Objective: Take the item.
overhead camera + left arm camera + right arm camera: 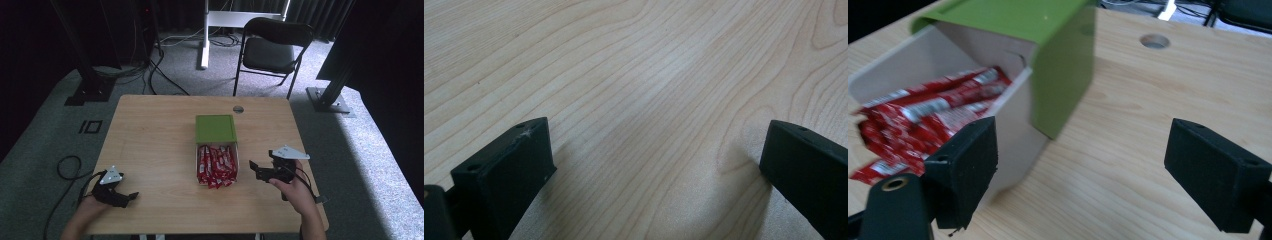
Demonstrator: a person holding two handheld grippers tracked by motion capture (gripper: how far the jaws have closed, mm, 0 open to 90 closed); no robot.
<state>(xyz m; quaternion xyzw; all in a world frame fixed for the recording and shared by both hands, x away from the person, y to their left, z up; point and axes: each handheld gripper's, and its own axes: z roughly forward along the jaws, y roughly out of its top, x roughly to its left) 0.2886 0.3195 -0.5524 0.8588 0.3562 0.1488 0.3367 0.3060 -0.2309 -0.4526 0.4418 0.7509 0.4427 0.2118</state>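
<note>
A white box [236, 156] with a green sliding lid [215, 128] sits mid-table, its near half uncovered and packed with several red snack packets [216, 166]. In the right gripper view the box wall [1018, 125], green lid [1058, 45] and red packets [923, 115] lie just ahead and to the left. My right gripper [256, 169] hovers open just right of the box, its jaws wide apart with nothing between them. At the table's near left corner my left gripper [131, 196] rests low and open; in the left gripper view its jaws [654, 165] frame bare wood.
The wooden table [150, 135] has a round cable hole [238, 109] behind the box. A black folding chair [272, 50] and a white stand leg [204, 35] are on the carpet beyond the far edge. A cable [67, 167] loops off the left side.
</note>
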